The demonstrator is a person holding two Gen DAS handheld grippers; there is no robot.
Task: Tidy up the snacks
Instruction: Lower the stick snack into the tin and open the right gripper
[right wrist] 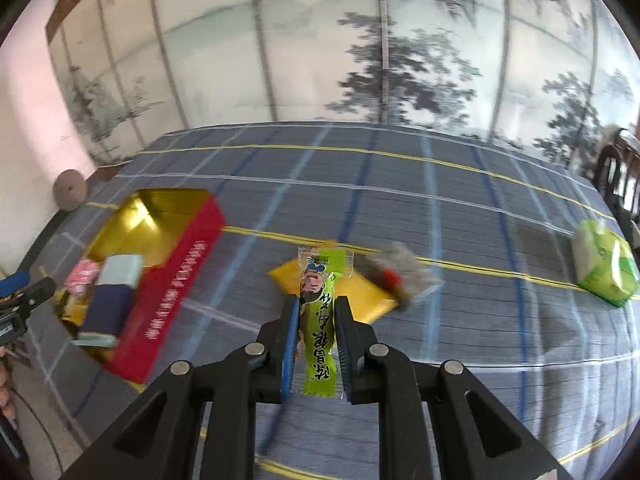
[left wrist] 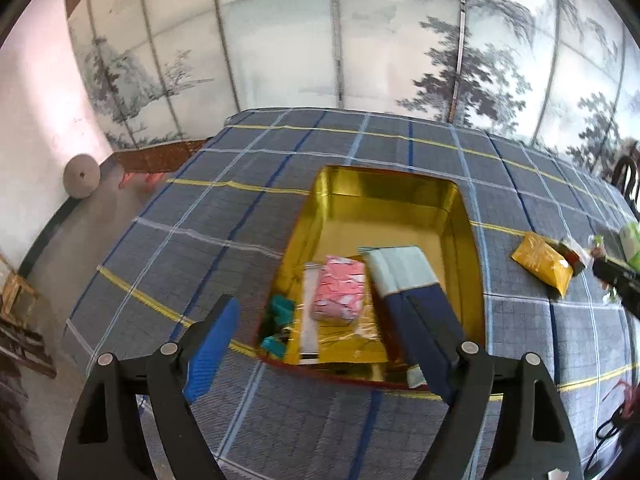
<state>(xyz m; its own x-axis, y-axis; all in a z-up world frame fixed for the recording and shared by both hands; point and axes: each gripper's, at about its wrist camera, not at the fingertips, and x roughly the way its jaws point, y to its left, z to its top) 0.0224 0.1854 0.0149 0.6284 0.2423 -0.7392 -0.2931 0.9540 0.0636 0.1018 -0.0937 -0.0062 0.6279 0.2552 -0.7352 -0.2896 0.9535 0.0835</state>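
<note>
Right gripper [right wrist: 316, 320] clamped on a green snack stick [right wrist: 319, 322], pads pressed against both long sides. Long axis of the stick in line with the fingers, one sealed end forward, the other back toward the wrist. Lifted clear of the plaid tablecloth [right wrist: 460, 184], above a yellow packet [right wrist: 380, 294] and a blurred grey-and-red wrapper [right wrist: 398, 270].

Red tin [right wrist: 168, 300] with gold lining off to the left of the held stick and a little nearer, so the coming move probably a sweep leftward. Inside already, at the near end: a blue-and-white box [left wrist: 404, 280], a pink packet [left wrist: 340, 288], something teal [left wrist: 280, 312]. Far half of the gold floor [left wrist: 384, 220] bare, likely the better spot for a long thin stick.

Left gripper [left wrist: 324, 336] with fingers wide apart, holding nothing, poised just over the near edge of the tin. Nearer to the tin than the right one, but empty.

Green pack [right wrist: 604, 268] well apart on the right, on the cloth.
</note>
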